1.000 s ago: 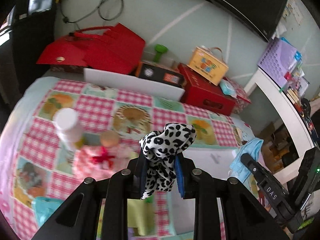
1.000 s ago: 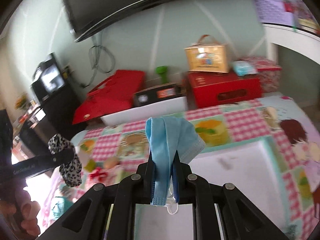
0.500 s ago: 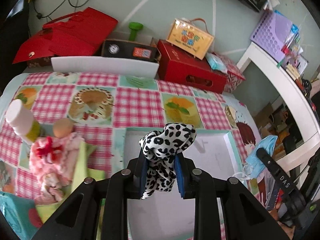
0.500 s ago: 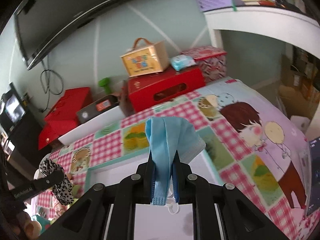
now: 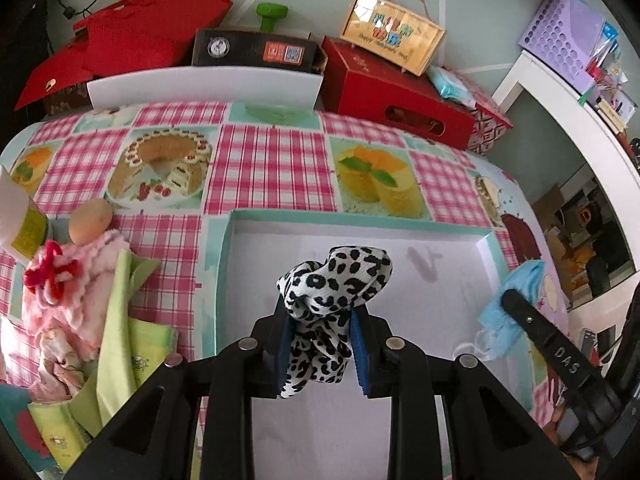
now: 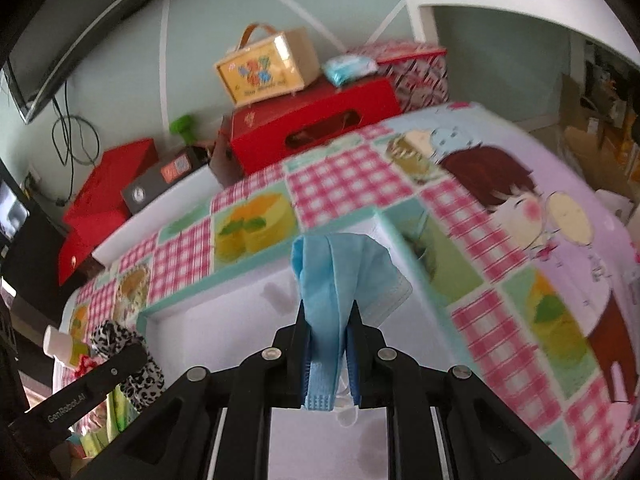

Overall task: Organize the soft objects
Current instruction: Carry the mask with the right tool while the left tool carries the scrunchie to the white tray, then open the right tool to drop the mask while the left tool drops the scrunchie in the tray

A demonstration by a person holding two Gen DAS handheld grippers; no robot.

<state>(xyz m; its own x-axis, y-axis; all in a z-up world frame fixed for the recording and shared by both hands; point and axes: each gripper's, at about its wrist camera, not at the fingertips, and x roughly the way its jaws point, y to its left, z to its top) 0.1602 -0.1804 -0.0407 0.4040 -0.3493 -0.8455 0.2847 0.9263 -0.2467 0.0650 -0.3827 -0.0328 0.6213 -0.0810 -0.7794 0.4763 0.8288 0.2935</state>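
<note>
My left gripper (image 5: 320,320) is shut on a black-and-white leopard-print cloth (image 5: 336,280) and holds it over the white tray with a teal rim (image 5: 360,226). My right gripper (image 6: 328,320) is shut on a light blue face mask (image 6: 340,268) above the tray's right part (image 6: 224,280). The right gripper with the mask also shows in the left wrist view (image 5: 516,300), at the tray's right edge. The left gripper with the cloth shows in the right wrist view (image 6: 120,344), at the tray's left.
A pink fluffy item (image 5: 68,280), green cloth (image 5: 120,320), an egg (image 5: 90,216) and a white-capped bottle (image 5: 16,216) lie left of the tray. Red boxes (image 5: 396,92), a black box (image 5: 256,48) and a white bin (image 5: 204,84) line the table's far edge.
Both grippers moved rightward and forward over the tray, still holding their items. The tray now fills the view below each gripper; the pink pile has slid to the left.
</note>
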